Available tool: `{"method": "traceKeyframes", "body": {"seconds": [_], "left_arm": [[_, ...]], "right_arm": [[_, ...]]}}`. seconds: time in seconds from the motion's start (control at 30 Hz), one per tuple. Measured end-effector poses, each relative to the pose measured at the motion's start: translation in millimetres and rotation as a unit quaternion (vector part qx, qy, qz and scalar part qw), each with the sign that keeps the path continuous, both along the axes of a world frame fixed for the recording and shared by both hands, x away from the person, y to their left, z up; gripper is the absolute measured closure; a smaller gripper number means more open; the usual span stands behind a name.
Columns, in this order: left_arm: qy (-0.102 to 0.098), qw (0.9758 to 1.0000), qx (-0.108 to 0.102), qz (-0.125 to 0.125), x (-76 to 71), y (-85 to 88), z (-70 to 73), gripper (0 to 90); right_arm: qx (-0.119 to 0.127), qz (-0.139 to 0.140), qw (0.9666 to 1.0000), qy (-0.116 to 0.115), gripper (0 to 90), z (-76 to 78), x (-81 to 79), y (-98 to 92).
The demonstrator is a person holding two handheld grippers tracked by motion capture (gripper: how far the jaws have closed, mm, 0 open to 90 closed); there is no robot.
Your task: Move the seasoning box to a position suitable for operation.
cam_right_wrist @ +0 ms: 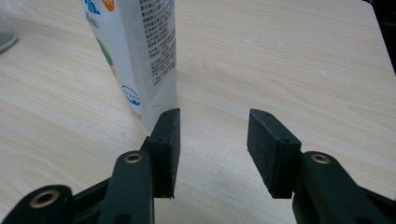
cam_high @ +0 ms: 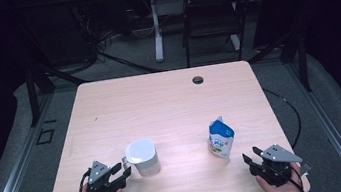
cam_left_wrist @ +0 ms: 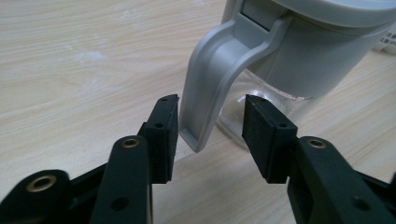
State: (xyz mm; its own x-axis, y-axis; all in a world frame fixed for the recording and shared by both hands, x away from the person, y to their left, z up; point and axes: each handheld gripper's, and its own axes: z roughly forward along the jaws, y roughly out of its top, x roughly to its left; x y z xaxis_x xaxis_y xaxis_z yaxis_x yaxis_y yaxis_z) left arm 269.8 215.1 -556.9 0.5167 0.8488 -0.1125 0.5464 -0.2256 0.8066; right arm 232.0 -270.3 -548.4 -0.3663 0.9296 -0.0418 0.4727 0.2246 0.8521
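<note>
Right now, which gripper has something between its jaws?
The left gripper: the jug's grey handle sits between its jaws. The right gripper has nothing between its.

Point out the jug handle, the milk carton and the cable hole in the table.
jug handle (cam_left_wrist: 210, 88), left gripper view, middle of grip.
milk carton (cam_high: 221, 142), high view, front face.
cable hole (cam_high: 198, 79), high view, its centre.

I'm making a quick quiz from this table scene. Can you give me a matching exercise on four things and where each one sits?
Things:
1. jug
2. carton
3. left gripper
4. cable hole

Places:
A. far edge of the table
B. near left, lid on
C. open around the jug's handle
D. near right, standing upright

Pairs: 1-B, 2-D, 3-C, 4-A
</note>
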Motion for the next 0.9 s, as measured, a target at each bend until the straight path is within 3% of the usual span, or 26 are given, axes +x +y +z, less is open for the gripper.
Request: {"method": "traceKeyframes", "body": {"seconds": [0.37, 0.9], "left_arm": [[0.01, 0.9999, 0.002, 0.004, 14.7, -5.9, -1.2, 60.9], [-0.014, 0.9996, 0.026, 0.001, 15.8, -8.1, -3.4, 70.1]], "right_arm": [[0.017, -0.007, 0.9998, 0.006, 51.6, -0.6, -2.4, -7.9], [0.023, 0.001, 0.9997, 0.012, 50.5, -3.6, -1.8, -7.5]]}}
